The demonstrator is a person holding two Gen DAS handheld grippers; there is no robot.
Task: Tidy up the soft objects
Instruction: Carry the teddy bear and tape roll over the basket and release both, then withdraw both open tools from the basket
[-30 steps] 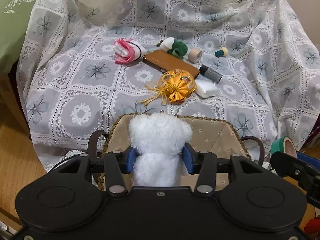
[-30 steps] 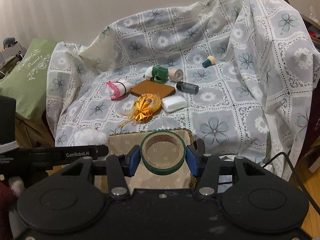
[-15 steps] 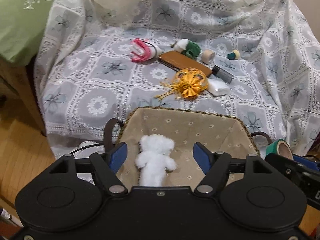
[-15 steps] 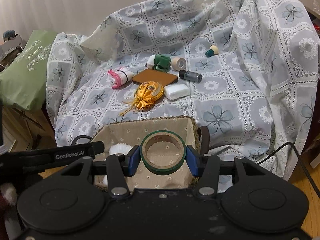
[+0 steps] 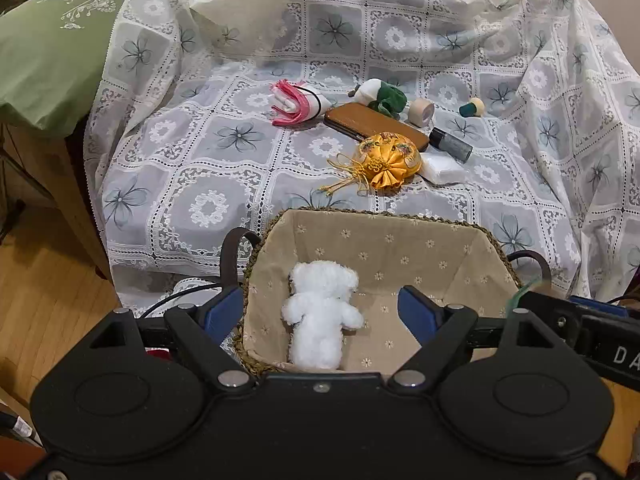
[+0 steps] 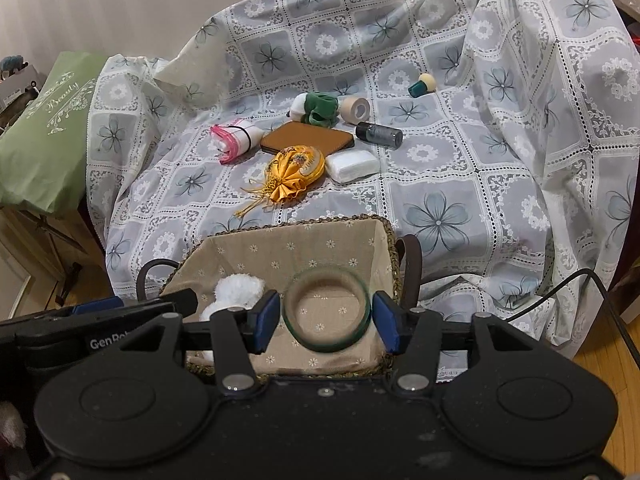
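A white plush bear [image 5: 320, 312] lies in the fabric-lined basket [image 5: 384, 236]; it also shows in the right wrist view [image 6: 236, 292]. My left gripper [image 5: 320, 312] is open above the basket, jaws wide on either side of the bear. My right gripper [image 6: 326, 318] is open over the basket [image 6: 340, 236]. A green tape roll [image 6: 326, 312] is blurred between its blue pads, free of both. A yellow pouch [image 5: 386, 160], a pink-white bundle [image 5: 296, 100] and a green-white soft toy [image 5: 382, 94] lie on the lace-covered seat.
On the cover [image 5: 208, 152] also lie a brown case [image 5: 372, 124], a beige tape roll [image 5: 422, 112], a dark bottle [image 5: 450, 144], a white pack [image 5: 442, 168] and a small teal stopper [image 5: 472, 107]. A green cushion [image 5: 56, 48] is at left. Wooden floor lies below.
My left gripper opened and let the bear drop into the basket, then opened wider. My right gripper opened and the green tape roll came free between its pads.
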